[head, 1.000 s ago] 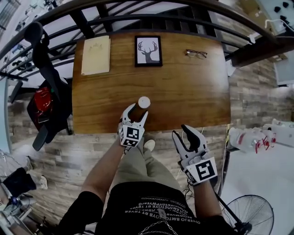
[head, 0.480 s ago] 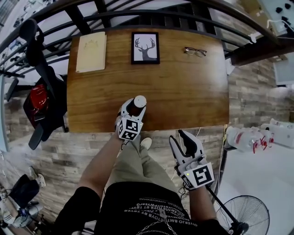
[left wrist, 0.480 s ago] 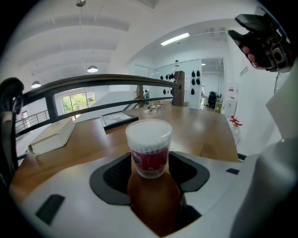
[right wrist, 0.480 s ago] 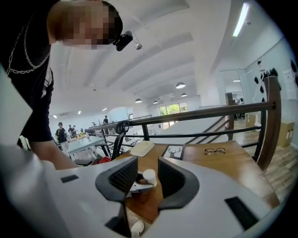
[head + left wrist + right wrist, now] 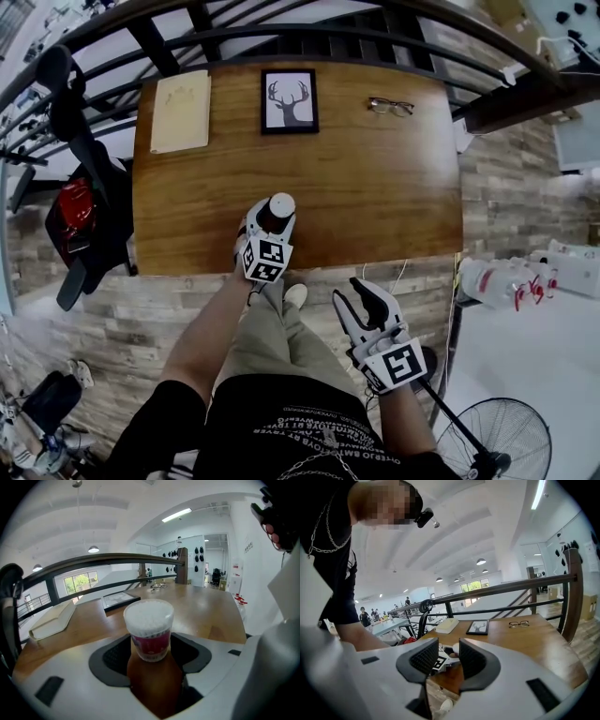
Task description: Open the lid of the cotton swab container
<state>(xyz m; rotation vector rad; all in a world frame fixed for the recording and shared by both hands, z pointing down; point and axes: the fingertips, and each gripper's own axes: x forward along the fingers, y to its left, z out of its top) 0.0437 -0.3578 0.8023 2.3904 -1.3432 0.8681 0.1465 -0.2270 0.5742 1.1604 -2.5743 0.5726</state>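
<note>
Around: table (image 5: 375, 187) carries a deer picture (image 5: 289, 100), glasses (image 5: 389, 106) and a notepad (image 5: 181, 111) along its upper edge, all well apart from the container; railing (image 5: 281, 37) at frame top; fan (image 5: 511, 441) lower right.
In the way: left gripper (image 5: 270, 217) covers the container's lower part in head view.
Hard to make out: label print unreadable; lid seam unclear.
Container (image 5: 149, 627): clear round tub, white swab tips on top, red label, lid on.
Container place: upright, table's lower edge, centre-left in head view.
Left gripper state: jaws wide, just been opening; container between them, gaps both sides, released.
Right gripper (image 5: 443, 658): jaws part-open, holding nothing, lower right, off the table.
</note>
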